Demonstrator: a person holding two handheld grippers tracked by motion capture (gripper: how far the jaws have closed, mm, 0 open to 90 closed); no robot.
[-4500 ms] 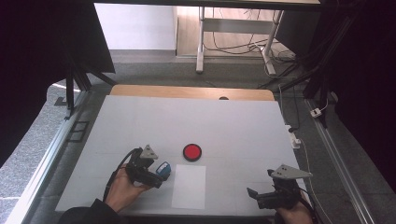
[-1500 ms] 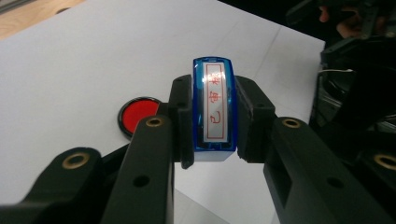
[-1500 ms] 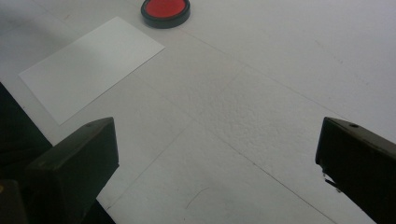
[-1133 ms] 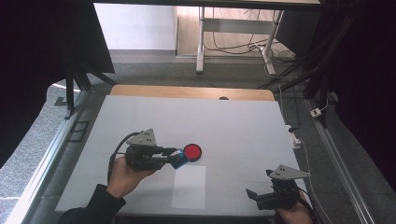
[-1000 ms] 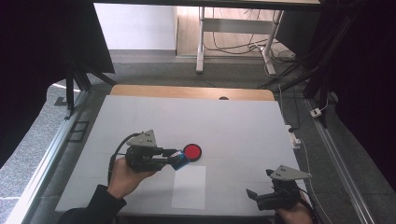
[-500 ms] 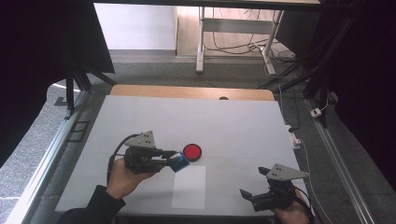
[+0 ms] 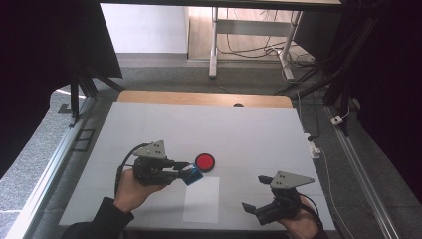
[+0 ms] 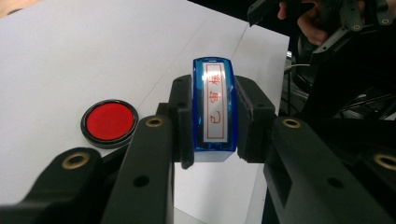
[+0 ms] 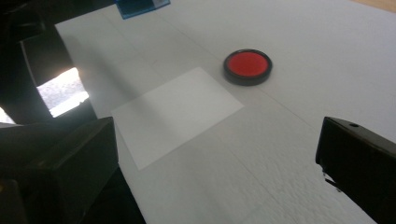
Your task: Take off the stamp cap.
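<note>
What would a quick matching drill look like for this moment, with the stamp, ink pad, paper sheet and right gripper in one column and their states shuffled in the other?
Things:
1. blue stamp
2. red ink pad
3. white paper sheet
4. right gripper

States:
A. lying flat near the table's front edge
B. open, holding nothing
C. clamped between the left gripper's jaws
D. round, resting on the table just beyond the paper

Pairs: 1-C, 2-D, 3-A, 4-B

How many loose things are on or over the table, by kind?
Blue stamp, held in the left claw: 1
Red ink pad: 1
White paper sheet: 1
Total: 3
</note>
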